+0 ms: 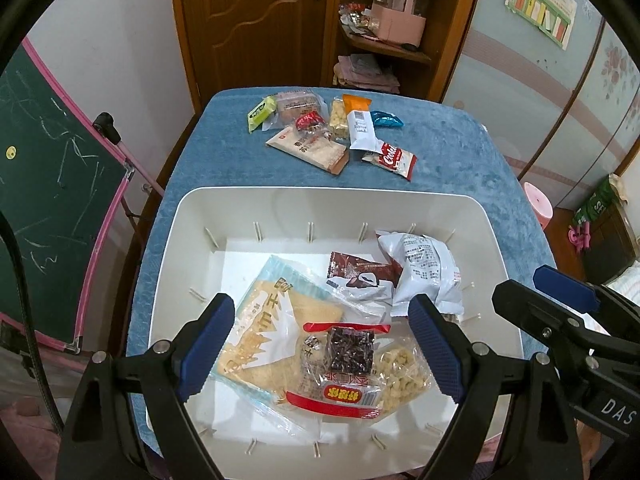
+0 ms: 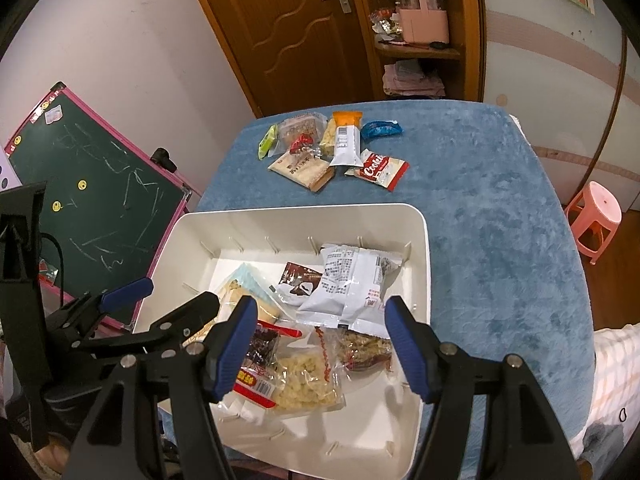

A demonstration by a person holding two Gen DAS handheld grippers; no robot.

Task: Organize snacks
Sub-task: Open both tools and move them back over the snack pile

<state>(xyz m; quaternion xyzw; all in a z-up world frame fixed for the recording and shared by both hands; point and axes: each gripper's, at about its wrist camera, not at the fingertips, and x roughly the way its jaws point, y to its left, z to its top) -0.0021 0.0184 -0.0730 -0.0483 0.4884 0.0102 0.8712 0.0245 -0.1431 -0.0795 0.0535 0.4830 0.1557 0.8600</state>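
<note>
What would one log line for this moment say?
left gripper: open, empty, over white bin | right gripper: open, empty | loose snacks: on blue cloth

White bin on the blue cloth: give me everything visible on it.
The white bin is an open-topped rectangular tub with rounded corners and smooth, slightly glossy walls that look like plastic. Small ribs line the inner walls near the floor. It rests upright on the blue cloth, at the near end of the table, the loose snack pile lying beyond its far rim. Several snack packets lie overlapping inside, among them a white printed bag towards the far right. Both grippers hover open above it, touching nothing.
</note>
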